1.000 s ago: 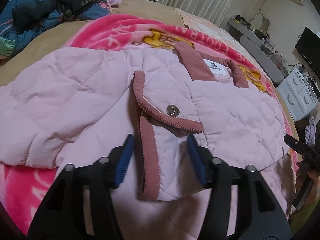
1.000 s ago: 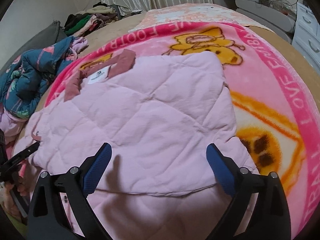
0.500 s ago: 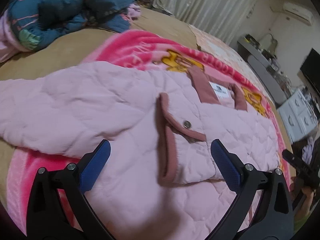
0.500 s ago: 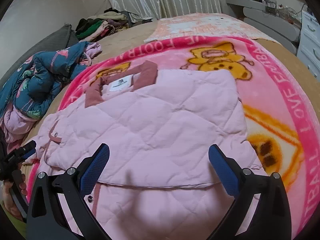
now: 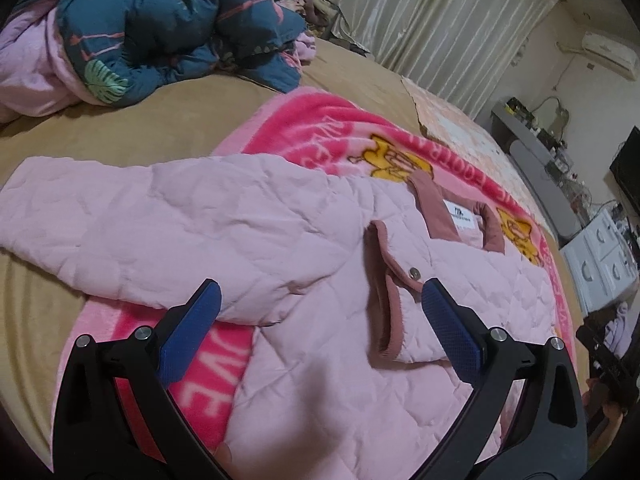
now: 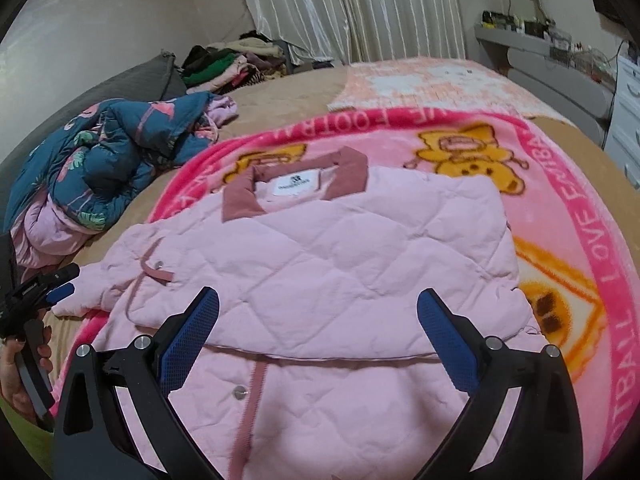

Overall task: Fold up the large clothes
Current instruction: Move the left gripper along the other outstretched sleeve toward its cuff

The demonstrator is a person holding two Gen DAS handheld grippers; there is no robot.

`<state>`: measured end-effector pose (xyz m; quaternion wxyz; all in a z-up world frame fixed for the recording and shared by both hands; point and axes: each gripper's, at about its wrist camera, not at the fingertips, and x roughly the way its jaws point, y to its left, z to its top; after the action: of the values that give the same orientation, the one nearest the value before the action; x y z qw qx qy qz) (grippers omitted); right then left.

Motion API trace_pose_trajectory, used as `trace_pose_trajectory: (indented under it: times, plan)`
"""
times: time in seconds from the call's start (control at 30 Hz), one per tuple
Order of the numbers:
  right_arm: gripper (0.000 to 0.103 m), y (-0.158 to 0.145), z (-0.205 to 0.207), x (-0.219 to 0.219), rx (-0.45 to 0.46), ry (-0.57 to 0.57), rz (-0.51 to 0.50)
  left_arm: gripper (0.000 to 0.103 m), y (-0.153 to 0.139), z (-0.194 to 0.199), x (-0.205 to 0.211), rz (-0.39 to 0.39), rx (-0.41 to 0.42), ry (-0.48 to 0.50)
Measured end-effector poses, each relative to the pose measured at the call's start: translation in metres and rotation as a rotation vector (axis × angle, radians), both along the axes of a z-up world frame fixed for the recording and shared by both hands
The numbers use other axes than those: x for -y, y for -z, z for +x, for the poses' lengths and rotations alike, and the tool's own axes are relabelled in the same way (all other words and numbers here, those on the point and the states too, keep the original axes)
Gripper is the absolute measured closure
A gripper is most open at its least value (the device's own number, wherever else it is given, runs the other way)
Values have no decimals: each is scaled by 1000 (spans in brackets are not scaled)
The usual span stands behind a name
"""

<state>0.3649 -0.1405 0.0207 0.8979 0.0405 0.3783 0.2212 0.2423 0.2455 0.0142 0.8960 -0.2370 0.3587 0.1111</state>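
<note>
Pink quilted jacket (image 5: 280,240) spread flat on a pink cartoon-print blanket (image 6: 580,208) covering a tan bed (image 5: 120,128). Dusty-rose collar (image 6: 352,170) with white label (image 6: 294,182) at the far end; one sleeve (image 5: 120,216) extended to the left across the bed in the left wrist view. Rose-trimmed flap with a metal snap (image 5: 413,272) folded over the jacket front. Right-hand side of the jacket folded inward, its edge running across just beyond the right tool.

Left tool (image 5: 320,332): blue-padded fingers spread wide apart, nothing between them, held above the near part of the jacket close to the sleeve.

Right tool (image 6: 318,338): fingers likewise wide apart, gripping nothing, above the jacket's near portion.

Dark floral quilt (image 5: 160,28) bunched at far left. Clothes pile (image 6: 232,64) near the curtains (image 6: 352,8).
</note>
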Motion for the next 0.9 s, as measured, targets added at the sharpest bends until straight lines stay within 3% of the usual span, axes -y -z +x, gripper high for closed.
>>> trace_pose_trajectory:
  times: [0.17,0.5,0.9]
  plan:
    - [4,-14,-15,-23,32,-23,-19,9,-5,-12,-17,-5,15,-29]
    - [4,-51,-33,-78,70,-80,45,9,-20,-40,-49,3,52,-87]
    - [4,-65,-52,-147,90,-152,40,9,-25,-81,-94,4,82,-165]
